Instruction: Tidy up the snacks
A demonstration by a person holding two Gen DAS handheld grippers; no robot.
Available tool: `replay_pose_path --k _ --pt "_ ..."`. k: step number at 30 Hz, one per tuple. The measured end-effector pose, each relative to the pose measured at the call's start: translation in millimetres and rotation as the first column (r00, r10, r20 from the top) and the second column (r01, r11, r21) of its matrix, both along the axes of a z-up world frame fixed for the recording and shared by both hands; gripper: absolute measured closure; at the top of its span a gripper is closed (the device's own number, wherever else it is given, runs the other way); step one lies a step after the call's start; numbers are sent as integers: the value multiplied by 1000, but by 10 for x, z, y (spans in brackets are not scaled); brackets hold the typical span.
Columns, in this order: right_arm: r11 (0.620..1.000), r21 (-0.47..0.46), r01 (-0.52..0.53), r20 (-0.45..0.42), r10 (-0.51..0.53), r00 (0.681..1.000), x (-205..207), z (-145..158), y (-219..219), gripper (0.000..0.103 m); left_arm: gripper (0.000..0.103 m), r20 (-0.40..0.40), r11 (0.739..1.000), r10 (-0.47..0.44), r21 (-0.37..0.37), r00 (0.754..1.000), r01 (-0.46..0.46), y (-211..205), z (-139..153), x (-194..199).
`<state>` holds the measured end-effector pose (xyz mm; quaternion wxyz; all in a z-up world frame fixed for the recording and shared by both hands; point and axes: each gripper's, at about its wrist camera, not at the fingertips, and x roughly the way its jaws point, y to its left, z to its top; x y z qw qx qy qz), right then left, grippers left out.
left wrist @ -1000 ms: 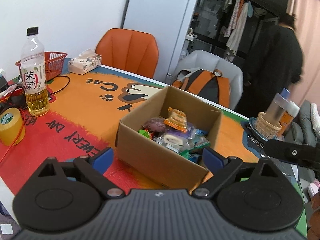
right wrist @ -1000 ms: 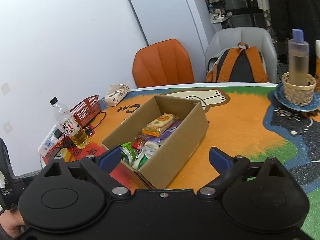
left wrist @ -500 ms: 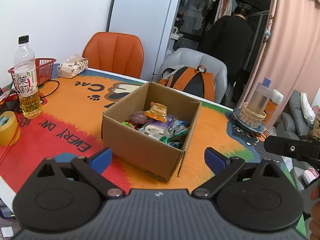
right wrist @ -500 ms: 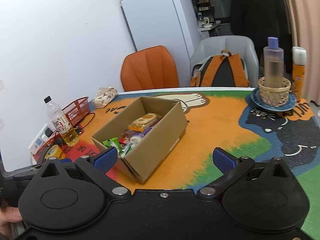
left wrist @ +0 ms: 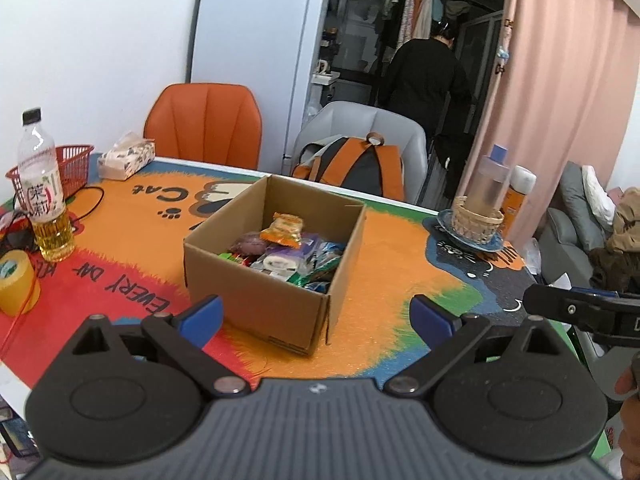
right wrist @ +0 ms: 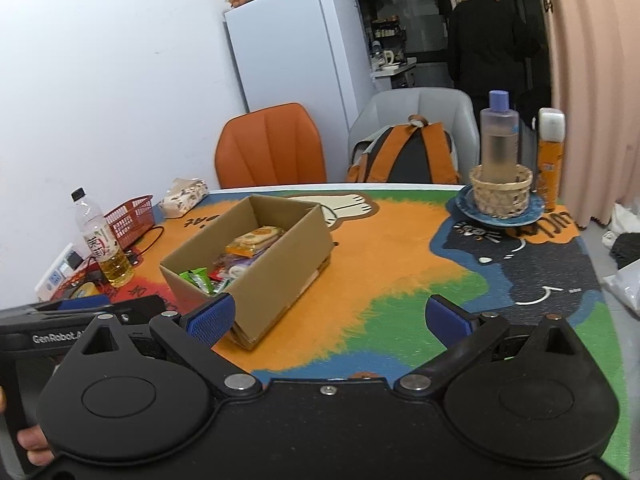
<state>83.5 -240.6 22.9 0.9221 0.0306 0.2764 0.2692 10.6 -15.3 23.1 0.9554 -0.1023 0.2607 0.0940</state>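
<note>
An open cardboard box (left wrist: 264, 300) (right wrist: 276, 276) stands on the colourful table mat, holding several wrapped snacks (left wrist: 286, 250) (right wrist: 256, 240). My left gripper (left wrist: 318, 320) hangs open just in front of the box, nothing between its blue pads. My right gripper (right wrist: 328, 318) is open too, empty, over the mat to the right of the box's near corner. Part of the right gripper (left wrist: 580, 312) shows at the right edge of the left wrist view; the left gripper's body (right wrist: 80, 328) shows low at the left of the right wrist view.
A tea bottle (left wrist: 44, 188), red basket (left wrist: 76, 168), tissue pack (left wrist: 126, 156) and yellow tape roll (left wrist: 16, 280) sit left. A wicker holder with a bottle on a blue plate (right wrist: 500, 188) stands right. Orange chair (left wrist: 204, 124), grey chair with backpack (left wrist: 356, 164); a person in black (left wrist: 424, 80) stands behind.
Both grippers have drawn back from the box, which now looks smaller and farther. The person in black has moved toward the doorway. The right jaws spread slightly wider.
</note>
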Motion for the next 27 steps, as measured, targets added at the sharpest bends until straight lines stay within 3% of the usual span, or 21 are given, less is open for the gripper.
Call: replay_pose_path --k 16,27 --pt "1000 -8 19 56 -19 998 -164 151 -232 0 0 35 997 -46 66 998 44 -249 189 -154" --pt "1000 -17 10 72 -9 997 -203 213 -221 0 0 42 997 -53 66 998 50 -254 217 -193"
